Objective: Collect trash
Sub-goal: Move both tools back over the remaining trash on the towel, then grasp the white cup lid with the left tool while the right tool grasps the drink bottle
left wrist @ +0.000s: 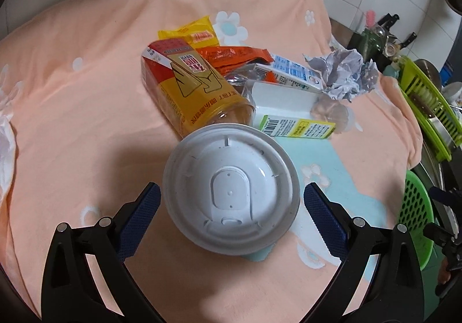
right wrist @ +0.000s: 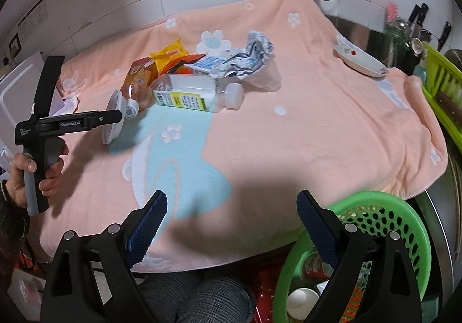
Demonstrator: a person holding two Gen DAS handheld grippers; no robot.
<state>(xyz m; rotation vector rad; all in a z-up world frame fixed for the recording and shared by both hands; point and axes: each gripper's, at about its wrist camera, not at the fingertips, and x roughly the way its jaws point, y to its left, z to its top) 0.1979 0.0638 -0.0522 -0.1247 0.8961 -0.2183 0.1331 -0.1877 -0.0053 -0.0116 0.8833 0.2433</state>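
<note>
Item: round white plastic cup lid between my left jaws, spread wide, untouched; right jaws spread, empty, above green perforated plastic basket; risk: smooth lid slipping out when pinched.

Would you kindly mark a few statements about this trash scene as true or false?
1. The lid sits between the open fingers of the left gripper. True.
2. The right gripper holds a bottle. False: it is open and empty.
3. The basket already has things in it. True.
4. The crumpled paper is in the basket. False: it lies on the towel.
</note>
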